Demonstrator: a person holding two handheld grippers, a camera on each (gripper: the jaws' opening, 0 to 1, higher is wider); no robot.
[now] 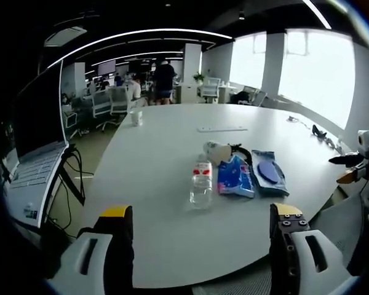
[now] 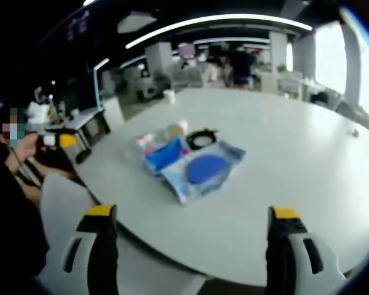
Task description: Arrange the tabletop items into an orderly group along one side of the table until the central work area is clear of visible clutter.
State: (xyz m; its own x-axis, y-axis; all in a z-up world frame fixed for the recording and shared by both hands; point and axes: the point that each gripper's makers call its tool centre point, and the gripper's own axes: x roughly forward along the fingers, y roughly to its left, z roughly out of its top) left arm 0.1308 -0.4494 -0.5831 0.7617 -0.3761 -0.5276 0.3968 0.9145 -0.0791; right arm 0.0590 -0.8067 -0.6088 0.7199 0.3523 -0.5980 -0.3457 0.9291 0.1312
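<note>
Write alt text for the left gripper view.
A small group of items sits on a large white table: a clear plastic bottle lying beside a blue packet and a pouch with a blue disc. The left gripper hangs open at the table's near edge, holding nothing.

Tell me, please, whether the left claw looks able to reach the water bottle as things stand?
Probably yes: the left claw is open and empty, the water bottle lies straight ahead, and only bare table separates them.
</note>
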